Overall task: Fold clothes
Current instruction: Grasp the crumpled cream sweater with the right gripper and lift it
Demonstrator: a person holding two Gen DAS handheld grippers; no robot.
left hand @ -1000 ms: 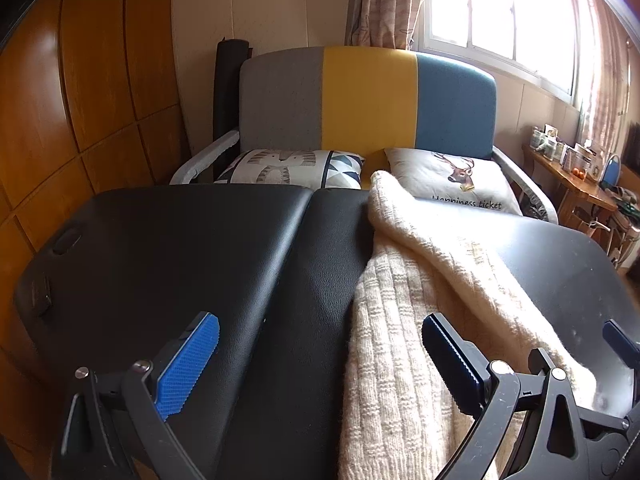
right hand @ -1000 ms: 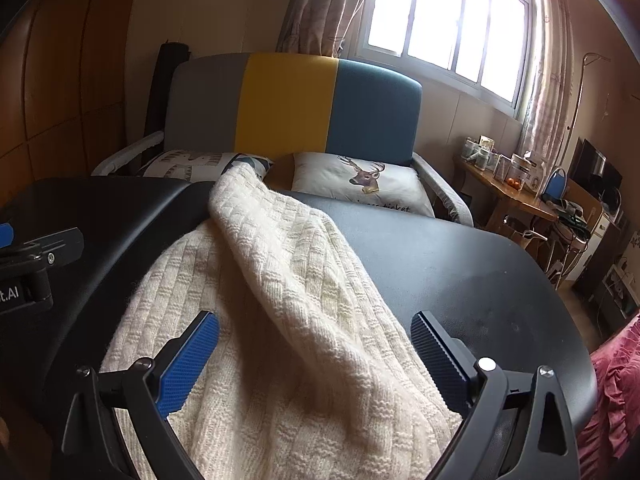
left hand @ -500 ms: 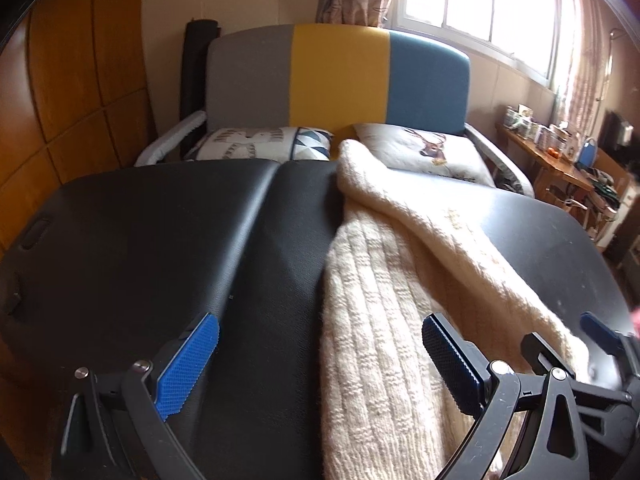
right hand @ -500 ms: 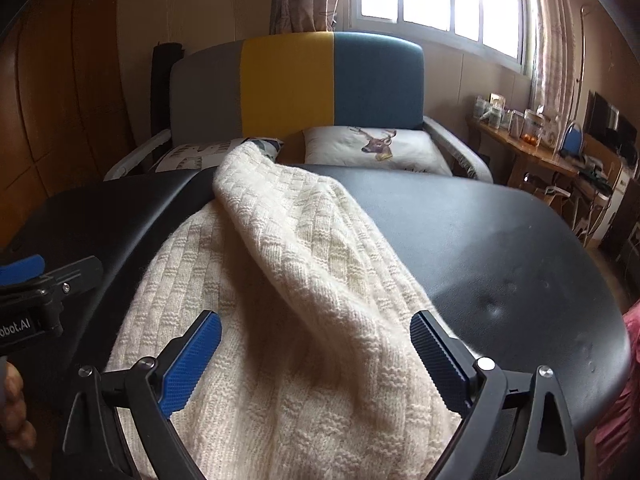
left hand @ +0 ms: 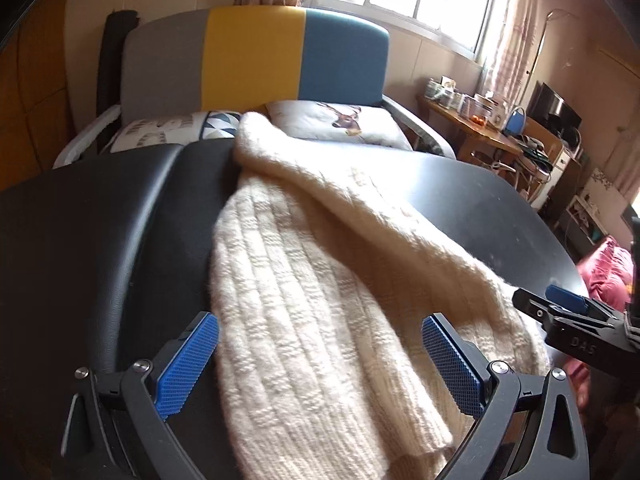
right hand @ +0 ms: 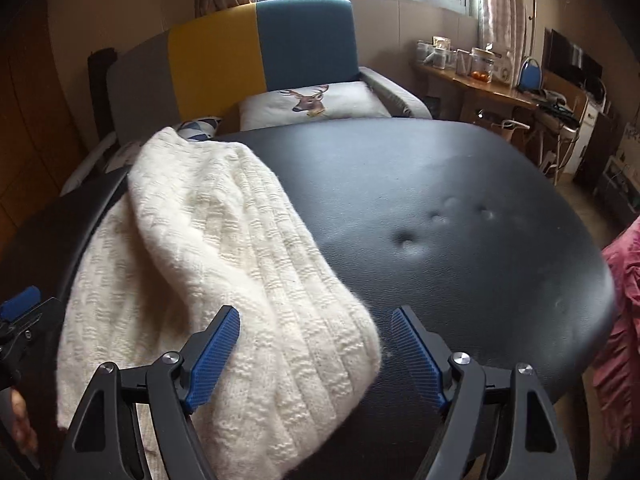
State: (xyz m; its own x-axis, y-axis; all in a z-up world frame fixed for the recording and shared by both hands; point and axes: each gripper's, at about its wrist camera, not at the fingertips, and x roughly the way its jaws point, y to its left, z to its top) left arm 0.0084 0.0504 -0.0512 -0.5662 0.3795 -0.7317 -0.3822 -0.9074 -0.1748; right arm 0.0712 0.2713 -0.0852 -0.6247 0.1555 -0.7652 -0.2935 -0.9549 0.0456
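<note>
A cream knitted sweater (left hand: 312,280) lies lengthwise on the black padded table (left hand: 100,220), folded into a long strip. My left gripper (left hand: 320,360) is open, its blue pads on either side of the sweater's near end without touching it. In the right wrist view the sweater (right hand: 208,264) fills the left half of the table (right hand: 440,200). My right gripper (right hand: 316,356) is open over the sweater's right near corner, with the left pad above the knit and the right pad above bare table. The right gripper (left hand: 568,308) shows at the left view's right edge.
Behind the table stands a sofa (left hand: 256,56) in grey, yellow and blue with a deer cushion (right hand: 312,104). A wooden desk (right hand: 500,88) with jars is at the right. Pink fabric (right hand: 624,300) hangs past the table's right edge.
Both views have swung right. The right gripper has shifted to the sweater's right near corner and its jaws stand somewhat narrower than before. The sweater lies as it did.
</note>
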